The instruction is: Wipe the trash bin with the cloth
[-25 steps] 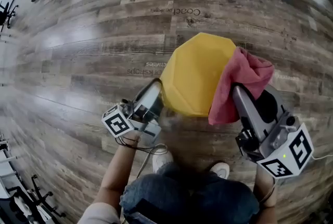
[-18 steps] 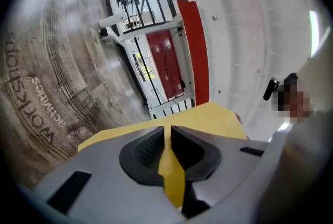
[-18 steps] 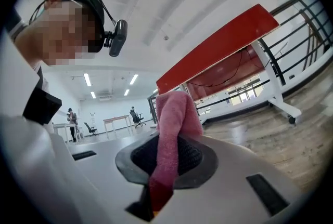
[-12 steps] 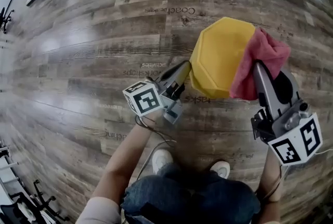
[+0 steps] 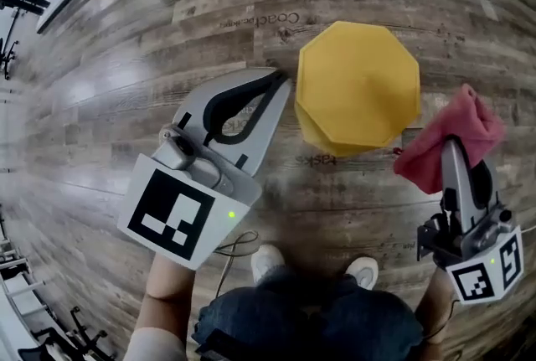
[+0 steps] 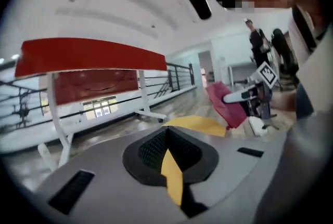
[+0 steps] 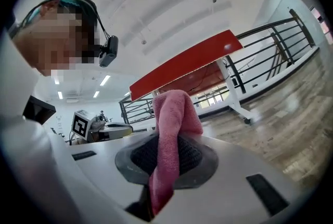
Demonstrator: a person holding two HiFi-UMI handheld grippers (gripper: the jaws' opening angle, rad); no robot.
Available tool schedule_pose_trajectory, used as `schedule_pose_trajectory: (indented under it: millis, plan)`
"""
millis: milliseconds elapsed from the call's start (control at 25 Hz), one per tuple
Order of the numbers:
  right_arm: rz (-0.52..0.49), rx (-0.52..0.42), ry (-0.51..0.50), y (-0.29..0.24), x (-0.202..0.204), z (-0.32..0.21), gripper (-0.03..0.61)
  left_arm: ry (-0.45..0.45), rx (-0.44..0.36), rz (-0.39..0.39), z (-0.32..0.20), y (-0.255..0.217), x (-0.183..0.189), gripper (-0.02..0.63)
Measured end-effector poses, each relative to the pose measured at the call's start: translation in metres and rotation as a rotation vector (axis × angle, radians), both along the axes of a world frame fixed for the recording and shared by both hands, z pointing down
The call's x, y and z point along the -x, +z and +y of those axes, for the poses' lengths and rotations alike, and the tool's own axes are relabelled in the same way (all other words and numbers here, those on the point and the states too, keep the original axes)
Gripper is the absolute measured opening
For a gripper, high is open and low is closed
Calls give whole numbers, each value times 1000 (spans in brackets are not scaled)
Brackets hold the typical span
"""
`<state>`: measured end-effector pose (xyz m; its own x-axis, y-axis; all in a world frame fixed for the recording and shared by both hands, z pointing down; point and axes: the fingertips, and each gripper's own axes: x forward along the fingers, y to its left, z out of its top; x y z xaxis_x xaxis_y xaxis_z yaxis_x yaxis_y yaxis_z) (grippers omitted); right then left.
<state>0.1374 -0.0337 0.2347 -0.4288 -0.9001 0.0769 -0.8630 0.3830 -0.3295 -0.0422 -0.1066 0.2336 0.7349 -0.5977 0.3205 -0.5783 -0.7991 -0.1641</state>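
Wooden floor [image 5: 126, 58] is seen under the yellow bin [image 5: 358, 87], which is now met at its left edge by the left gripper [image 5: 280, 87]; its 2 jaws have been brought together, with a thin yellow strip of the bin pinched between them. The pink cloth [image 5: 469, 121], clamped in the right gripper [image 5: 449, 148], has been drawn off the bin's right side and is held just apart from it; wiping is judged paused until the cloth is pressed back on.
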Motion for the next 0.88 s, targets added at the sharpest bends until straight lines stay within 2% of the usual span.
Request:
schedule_pose_trajectory:
  millis: [80, 120, 200, 320, 520, 720, 880]
  plan:
    - [-25, 45, 31, 14, -3, 0, 51, 60, 10, -211, 2, 15, -21, 2]
    - [-42, 66, 39, 22, -1, 0, 51, 79, 9, -283, 2, 23, -30, 2]
    - [-91, 95, 29, 36, 10, -1, 51, 89, -27, -364, 1, 32, -44, 2]
    - [-128, 114, 12, 53, 25, -2, 51, 63, -98, -418, 1, 44, -53, 2]
    - [-131, 154, 42, 83, 27, -2, 51, 2, -208, -390, -2, 43, -63, 2]
    - [-101, 237, 56, 124, 26, 0, 51, -19, -173, -259, -3, 42, -66, 2]
    - [-65, 320, 76, 165, 23, 2, 51, -15, -175, -221, -4, 40, -66, 2]
